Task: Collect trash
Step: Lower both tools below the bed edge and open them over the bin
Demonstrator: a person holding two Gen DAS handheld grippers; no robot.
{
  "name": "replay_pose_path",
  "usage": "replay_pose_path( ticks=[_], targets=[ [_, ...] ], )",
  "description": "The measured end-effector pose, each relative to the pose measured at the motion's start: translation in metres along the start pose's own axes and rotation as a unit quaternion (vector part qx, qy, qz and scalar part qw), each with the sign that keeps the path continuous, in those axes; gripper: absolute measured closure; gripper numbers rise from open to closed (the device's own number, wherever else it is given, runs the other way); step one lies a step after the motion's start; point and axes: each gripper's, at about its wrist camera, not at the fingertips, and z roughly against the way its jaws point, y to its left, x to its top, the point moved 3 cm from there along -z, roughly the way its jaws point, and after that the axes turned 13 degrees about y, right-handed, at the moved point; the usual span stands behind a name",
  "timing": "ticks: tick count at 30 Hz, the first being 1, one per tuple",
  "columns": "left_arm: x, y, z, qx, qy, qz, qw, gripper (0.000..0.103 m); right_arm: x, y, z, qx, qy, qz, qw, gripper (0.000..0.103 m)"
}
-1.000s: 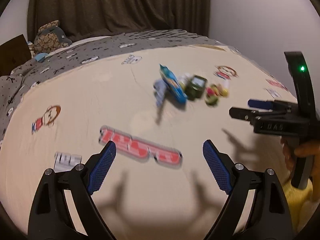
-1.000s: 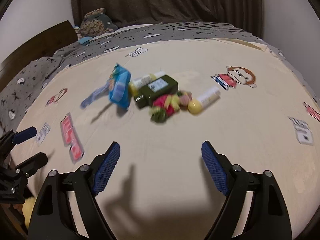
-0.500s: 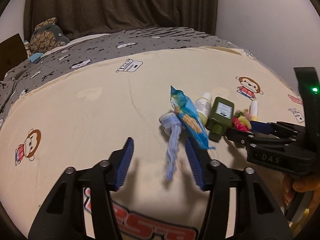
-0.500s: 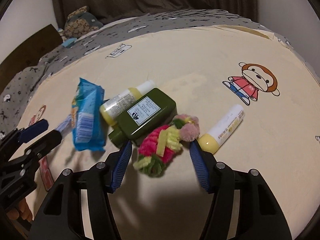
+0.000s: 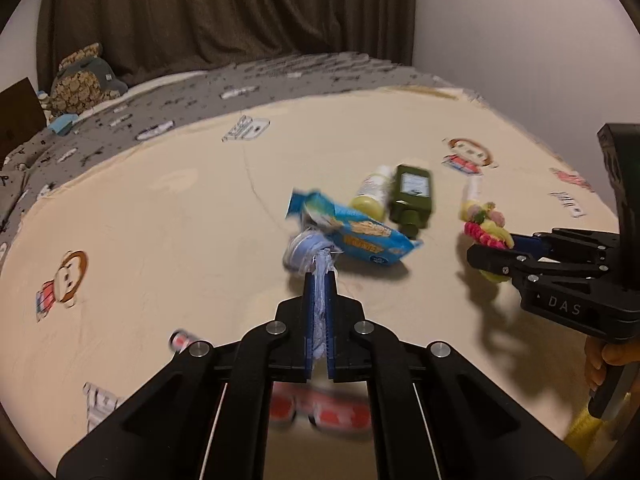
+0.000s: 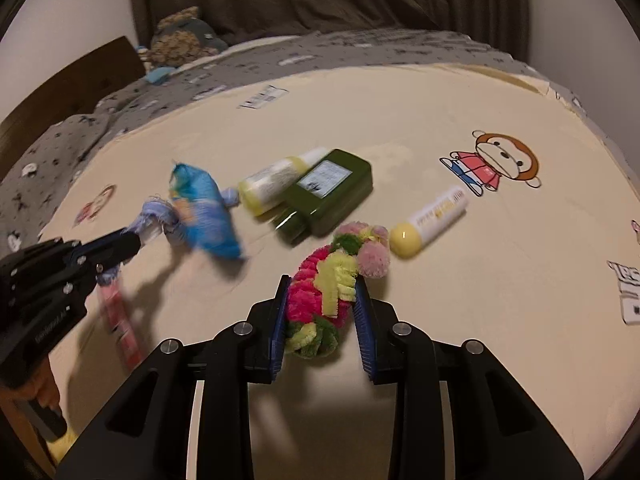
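Half a second earlier both pairs of jaws had stood open around their targets; now both had closed. On the left, the left gripper (image 5: 319,280) pinched the tail of a pale blue frayed fabric strip (image 5: 310,250), its blue pads nearly meeting on the cloth, whose bunched head lay against a crinkled blue snack wrapper (image 5: 360,236) on the cream cartoon-printed bedsheet (image 5: 160,216). The wrapper had tilted compared with before.

Right of the wrapper lay a small yellow-capped white bottle (image 6: 276,184) touching a dark green flat rectangular bottle (image 6: 326,194), and farther right a white tube with a yellow cap (image 6: 430,216), just beside the gripped bundle. The right gripper (image 6: 320,292) clamped a fuzzy pink, yellow and green pipe-cleaner bundle (image 6: 332,280), the jaws held partly apart by its bulk.

The left wrist view showed the right gripper (image 5: 490,252) from the side, with part of the hand (image 5: 600,360) holding it; the right wrist view showed the left tool (image 6: 134,242) on the fabric strip (image 6: 154,216). A grey patterned blanket (image 6: 160,96) and a stuffed toy (image 6: 180,40) lay beyond, before a dark brown curtain (image 5: 224,16).
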Motion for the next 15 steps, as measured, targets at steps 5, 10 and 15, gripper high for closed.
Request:
replay_pose_path(
  ticks=[5,10,15],
  targets=[
    [-0.024,-0.01,0.057,-0.003,-0.045,0.003,0.999,0.1,-0.032,0.019,0.043,0.012,-0.029,0.031,0.999,0.072],
    [-0.052,-0.022,0.107,-0.006,-0.082,0.006,0.9966,0.1,-0.064,0.037,0.08,0.024,-0.051,0.057,0.997,0.072],
    [-0.09,-0.039,0.142,-0.017,-0.102,-0.002,0.9947,0.1,-0.101,0.047,0.102,0.04,-0.058,0.073,0.995,0.072]
  ],
)
